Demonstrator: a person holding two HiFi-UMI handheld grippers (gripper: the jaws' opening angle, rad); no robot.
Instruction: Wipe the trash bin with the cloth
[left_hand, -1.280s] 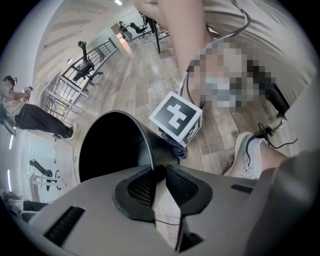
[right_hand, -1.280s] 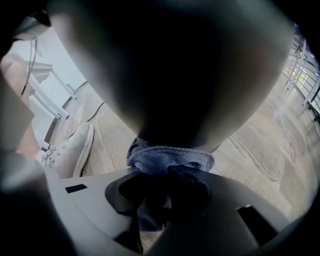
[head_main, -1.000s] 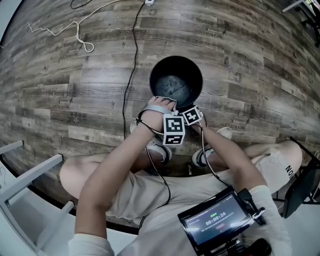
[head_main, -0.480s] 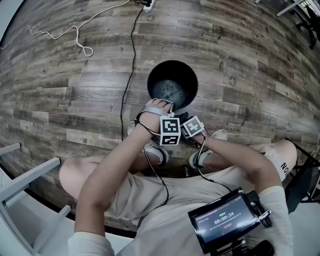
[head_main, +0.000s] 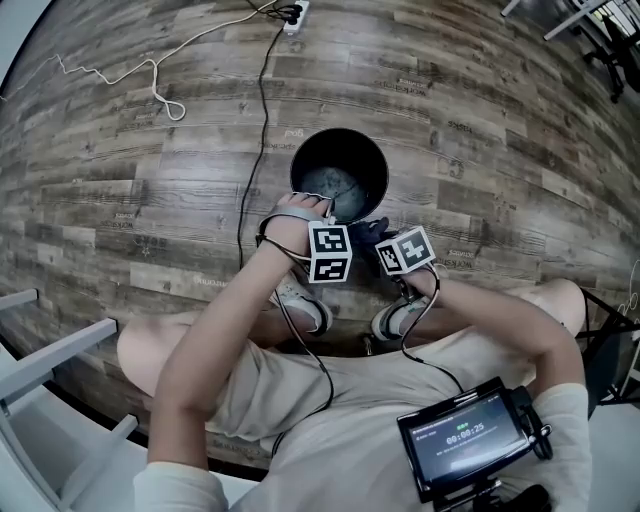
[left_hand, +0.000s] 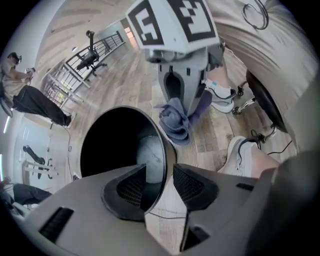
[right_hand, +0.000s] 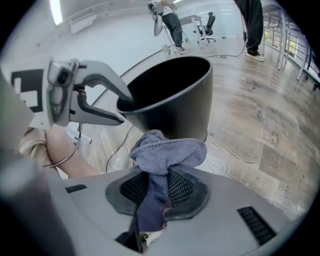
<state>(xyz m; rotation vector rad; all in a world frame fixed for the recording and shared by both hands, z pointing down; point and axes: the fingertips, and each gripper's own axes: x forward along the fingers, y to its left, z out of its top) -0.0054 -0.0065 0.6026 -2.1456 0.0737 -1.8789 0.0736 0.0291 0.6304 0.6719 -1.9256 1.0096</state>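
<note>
You sit bent over the wooden floor (head_main: 150, 200), both forearms reaching down past your knees to the trash bin (right_hand: 175, 107). Your left hand (head_main: 288, 226) points the left gripper (left_hand: 160, 187) steeply down at the bin's near rim. Its jaws have just been opening and now stand apart, one inside the bin and one outside, with the thin rim between them and not pinched. Your right hand holds the right gripper (right_hand: 157, 187) just to the right, outside the bin and tilted down at the floor. Its jaws are clamped on the cloth (right_hand: 167, 152), a grey-blue bunch that bulges above the pads, just beside the bin's outer wall; contact cannot be made out.

The bin stands upright in front of your shoes (head_main: 300, 300). It is round, black and open at the top, with a pale, smudged bottom. A black cable (head_main: 255, 170) runs along the floor to its left.
</note>
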